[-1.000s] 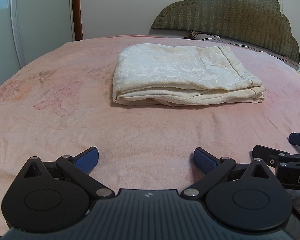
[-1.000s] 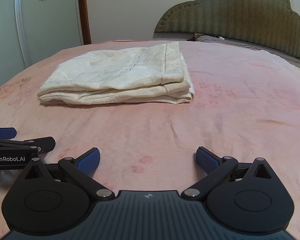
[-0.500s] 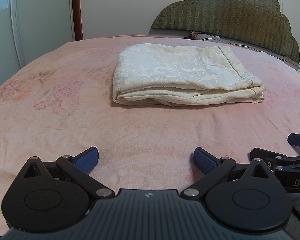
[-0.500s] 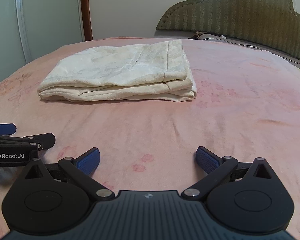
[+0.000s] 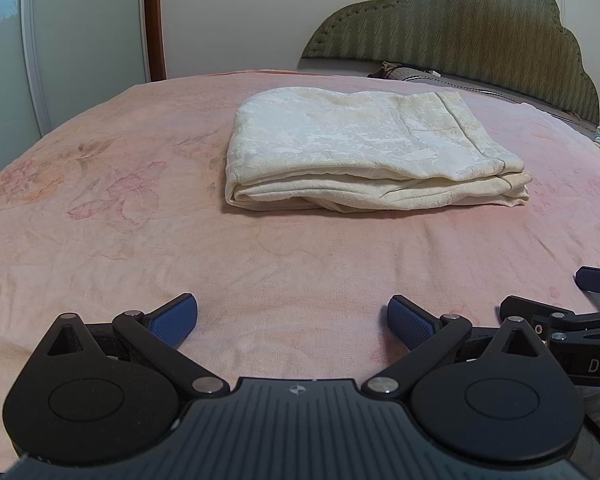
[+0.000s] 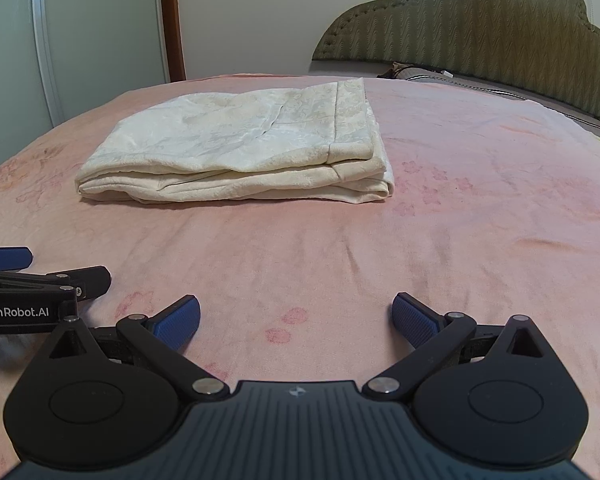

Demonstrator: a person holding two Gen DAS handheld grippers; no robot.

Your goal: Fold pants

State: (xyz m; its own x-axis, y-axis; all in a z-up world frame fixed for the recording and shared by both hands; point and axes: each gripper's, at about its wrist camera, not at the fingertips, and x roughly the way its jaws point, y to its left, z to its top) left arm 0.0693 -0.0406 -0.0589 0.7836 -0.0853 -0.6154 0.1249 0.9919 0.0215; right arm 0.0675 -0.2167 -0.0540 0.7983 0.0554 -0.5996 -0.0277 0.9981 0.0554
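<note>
Pants [image 5: 364,156] of cream, patterned cloth lie folded into a flat, layered rectangle on the pink floral bed cover [image 5: 140,248], toward the far middle of the bed and well apart from both claws. In the right wrist view the same bundle [image 6: 240,152] sits left of centre, its stacked edges facing the camera and a hemmed band running along its right end. The left claw [image 5: 293,318] is released, its 2 blue-padded fingers [image 5: 174,318] spread wide just above the cover with nothing between them. The right claw [image 6: 296,318] is likewise released and empty, its blue pads [image 6: 414,320] wide apart over faint red flower prints on the cover. Each claw shows at the edge of the other's view, so the 2 sit side by side near the front of the bed: the right one at the right edge of the left wrist view, the left one, marked GenRobot.AI, at the left edge of the right wrist view. Behind the bed stands a green scalloped headboard [image 5: 460,24], with a pale wardrobe door [image 5: 80,32] to the left.
</note>
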